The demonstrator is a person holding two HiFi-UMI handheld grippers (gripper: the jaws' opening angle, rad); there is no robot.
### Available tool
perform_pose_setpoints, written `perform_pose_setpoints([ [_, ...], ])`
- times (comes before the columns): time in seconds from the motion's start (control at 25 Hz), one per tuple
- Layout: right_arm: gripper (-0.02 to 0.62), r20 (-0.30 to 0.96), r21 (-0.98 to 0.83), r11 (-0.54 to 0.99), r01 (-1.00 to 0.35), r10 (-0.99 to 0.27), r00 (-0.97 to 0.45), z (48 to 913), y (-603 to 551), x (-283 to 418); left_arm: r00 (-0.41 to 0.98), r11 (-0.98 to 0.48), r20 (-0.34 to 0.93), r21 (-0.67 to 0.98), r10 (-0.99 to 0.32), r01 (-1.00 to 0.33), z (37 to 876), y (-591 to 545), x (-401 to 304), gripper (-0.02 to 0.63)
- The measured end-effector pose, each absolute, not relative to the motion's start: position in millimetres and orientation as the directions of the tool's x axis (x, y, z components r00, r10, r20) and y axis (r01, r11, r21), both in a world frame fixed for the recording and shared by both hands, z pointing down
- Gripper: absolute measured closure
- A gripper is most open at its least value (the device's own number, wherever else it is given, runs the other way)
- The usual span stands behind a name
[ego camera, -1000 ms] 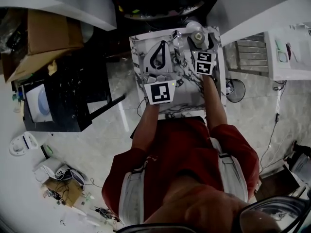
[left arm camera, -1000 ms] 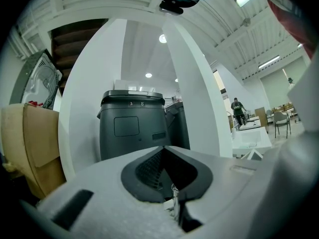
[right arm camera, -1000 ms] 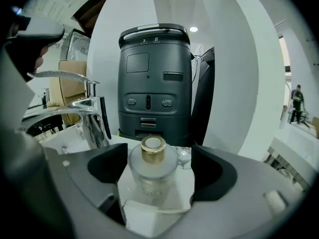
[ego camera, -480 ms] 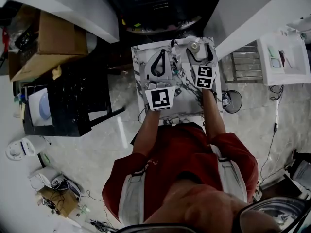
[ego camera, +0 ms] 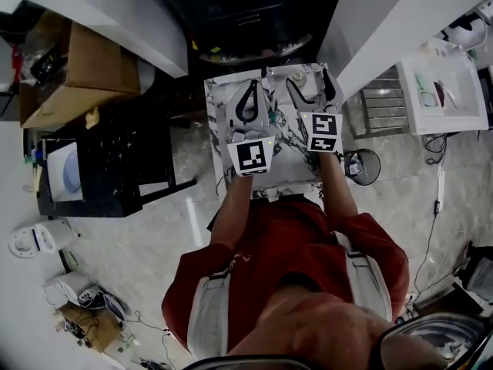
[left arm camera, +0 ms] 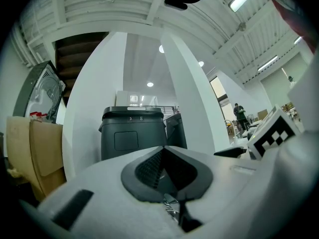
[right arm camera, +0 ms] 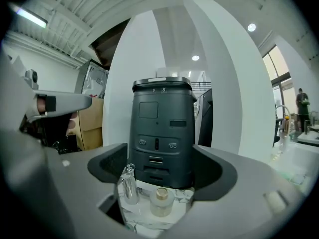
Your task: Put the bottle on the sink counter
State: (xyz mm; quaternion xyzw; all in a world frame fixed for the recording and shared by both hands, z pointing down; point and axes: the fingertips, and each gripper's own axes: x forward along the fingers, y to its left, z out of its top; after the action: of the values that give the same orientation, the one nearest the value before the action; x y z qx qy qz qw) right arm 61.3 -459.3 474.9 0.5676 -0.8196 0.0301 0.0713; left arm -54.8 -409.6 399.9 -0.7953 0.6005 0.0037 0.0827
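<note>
Left gripper (left arm camera: pixel 169 193): jaws pressed together, empty. Right gripper (right arm camera: pixel 158 171): jaws spread wide, released. Gold-capped bottle (right arm camera: pixel 160 201), lower centre, stands upright on the marble sink counter (right arm camera: pixel 183 195), just right of the faucet (right arm camera: pixel 129 185), touching neither jaw.

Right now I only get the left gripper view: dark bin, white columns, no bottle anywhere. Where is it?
Observer: In the right gripper view, the gold-capped bottle stands upright on the marble sink counter.
Operator: Is the right claw on it?
Observer: No. The right claw is open, and the bottle stands clear of both jaws.
Operator: Anything close to it?
Observer: The chrome faucet stands just to its left in that view, with a small gap between them.
</note>
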Motion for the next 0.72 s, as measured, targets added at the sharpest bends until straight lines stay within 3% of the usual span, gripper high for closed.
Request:
perform_pose_setpoints([
  [0.36, 0.192, 0.078, 0.028, 0.39, -0.921, -0.919, -0.387, 437.4, -428.2, 91.7, 0.239, -0.227, -0.152, -0.09, -0.959, -0.97, 388.9, -387.2, -24.9, 0.612],
  [0.72, 0.195, 0.034, 0.067, 0.415, -0.907, -0.91, -0.414, 398.2, -399.6, 104.3, 0.226, -0.213, -0.113, -0.118, -0.967, -0.97, 378.5, -377.1, -14.9, 0.612],
])
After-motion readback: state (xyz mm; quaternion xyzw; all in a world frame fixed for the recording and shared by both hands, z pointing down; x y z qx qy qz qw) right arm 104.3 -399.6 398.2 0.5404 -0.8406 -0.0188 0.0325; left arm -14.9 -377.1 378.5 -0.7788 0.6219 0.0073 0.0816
